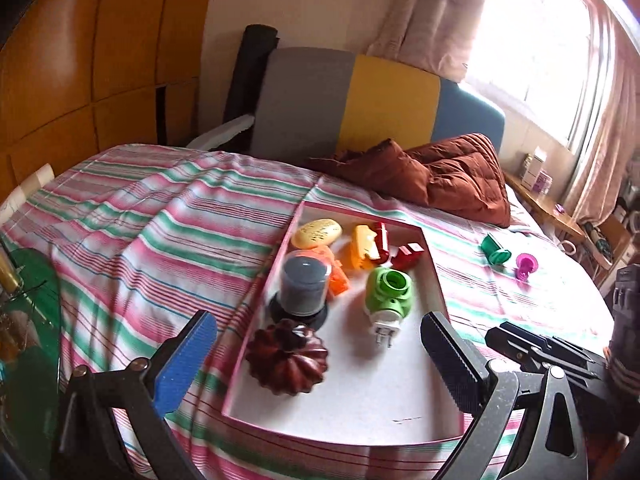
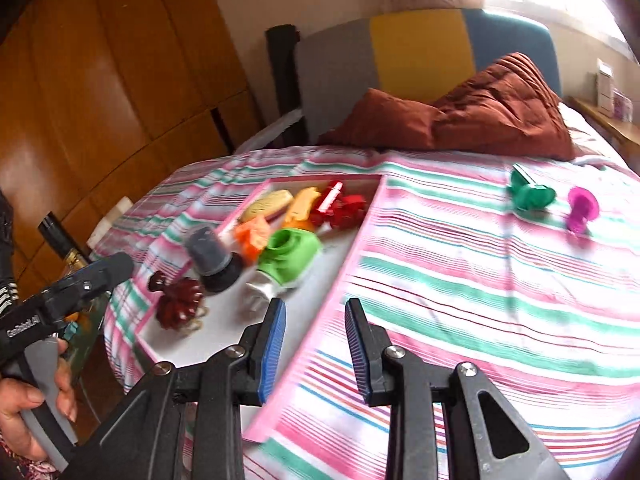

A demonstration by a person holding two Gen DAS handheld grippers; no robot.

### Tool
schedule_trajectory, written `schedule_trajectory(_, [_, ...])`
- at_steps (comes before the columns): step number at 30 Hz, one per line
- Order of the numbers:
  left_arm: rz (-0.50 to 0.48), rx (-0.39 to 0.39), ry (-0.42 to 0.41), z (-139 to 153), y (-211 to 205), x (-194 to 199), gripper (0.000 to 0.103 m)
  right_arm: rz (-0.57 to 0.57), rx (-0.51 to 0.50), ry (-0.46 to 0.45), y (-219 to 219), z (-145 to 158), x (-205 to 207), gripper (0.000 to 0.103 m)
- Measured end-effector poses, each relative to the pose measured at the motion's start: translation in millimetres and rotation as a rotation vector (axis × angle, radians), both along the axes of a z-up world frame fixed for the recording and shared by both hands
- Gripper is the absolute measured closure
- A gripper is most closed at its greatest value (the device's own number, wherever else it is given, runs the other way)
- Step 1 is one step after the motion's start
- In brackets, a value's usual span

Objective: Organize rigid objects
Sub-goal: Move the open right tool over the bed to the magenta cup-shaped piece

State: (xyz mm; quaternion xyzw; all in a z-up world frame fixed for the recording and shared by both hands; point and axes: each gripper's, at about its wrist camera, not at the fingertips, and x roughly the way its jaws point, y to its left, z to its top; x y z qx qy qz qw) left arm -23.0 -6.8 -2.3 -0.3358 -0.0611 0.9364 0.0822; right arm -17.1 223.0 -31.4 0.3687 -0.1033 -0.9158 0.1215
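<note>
on the striped bed, one pink-rimmed tray point(image 1: 434, 280) is holding roughly eight toys; two more, one green toy point(image 2: 530, 192) and one magenta toy point(image 2: 582, 206), are lying outside. left gripper point(image 1: 320, 354) and right gripper point(image 2: 316, 344) are hanging released, empty.

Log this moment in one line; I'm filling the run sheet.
left gripper: open, empty | right gripper: open, empty | tray: several items | green toy, pink toy: on bedspread

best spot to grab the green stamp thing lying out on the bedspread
Grip the green stamp across its narrow handle, coming down from above with the right gripper. It lies on its side on the bedspread, the wide flared base nearer the camera, so the slim stem fits between the fingers better.
</note>
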Motion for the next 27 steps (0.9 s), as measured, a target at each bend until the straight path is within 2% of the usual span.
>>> schedule_trajectory(12, [-0.099,-0.021,-0.025,3.1,45.3,0.3,0.0,-0.158,-0.018,-0.041,68.8,-20.5,13.9,0.073])
schedule_trajectory(18, [-0.228,-0.009,-0.043,0.8,81.3,6.3,0.0,-0.243,-0.039,-0.078,101.9,-36.0,20.5,0.072])
schedule_trajectory(23, [-0.322,-0.068,-0.068,-4.3,118.6,12.5,0.0,-0.322,-0.071,-0.111,134.1,-49.8,29.2,0.072])
schedule_trajectory(27, [-0.371,-0.105,-0.073,-6.7,143.0,16.5,0.0,-0.371,-0.073,-0.101,155.6,-51.9,36.6,0.072])
